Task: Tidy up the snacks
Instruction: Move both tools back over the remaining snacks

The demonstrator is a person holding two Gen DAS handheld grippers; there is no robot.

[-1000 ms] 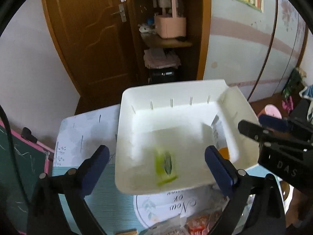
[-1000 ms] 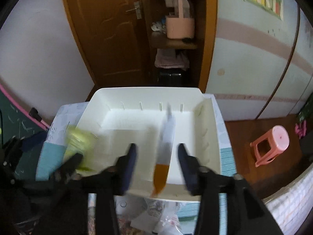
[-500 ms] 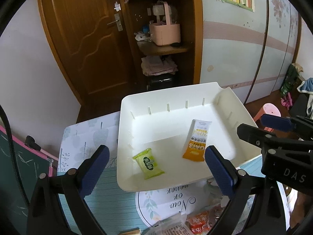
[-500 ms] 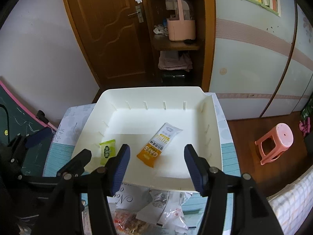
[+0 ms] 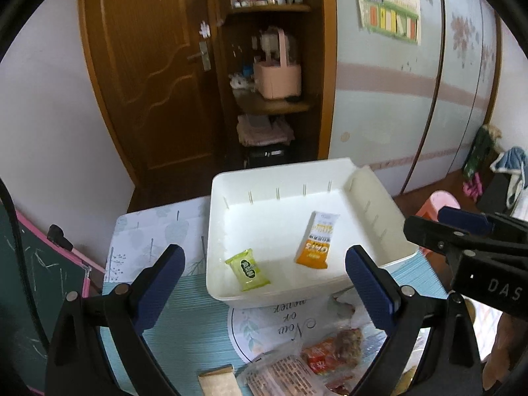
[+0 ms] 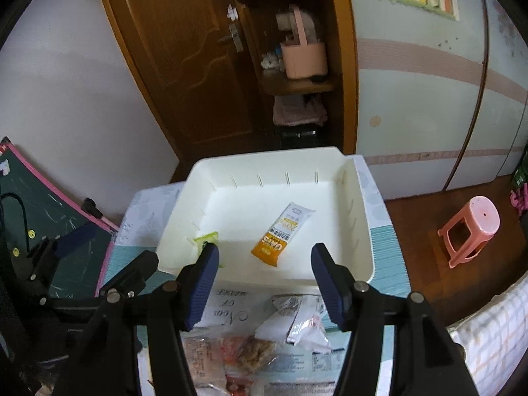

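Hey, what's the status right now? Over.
Both hand-held grippers open, empty: left, right. Green packet and orange oat bar lying apart in white bin. More snacks waiting in front; nothing blocking.

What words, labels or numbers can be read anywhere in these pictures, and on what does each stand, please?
"OATS": orange-and-white snack packet in the white plastic bin; its smaller print is unreadable.
"Now or never": round white mat before the bin, upside down.
"DAS": black body of the right gripper, seen from the left wrist.
Green snack packet: label too blurred.
Wall chart and front wrappers: print too small.
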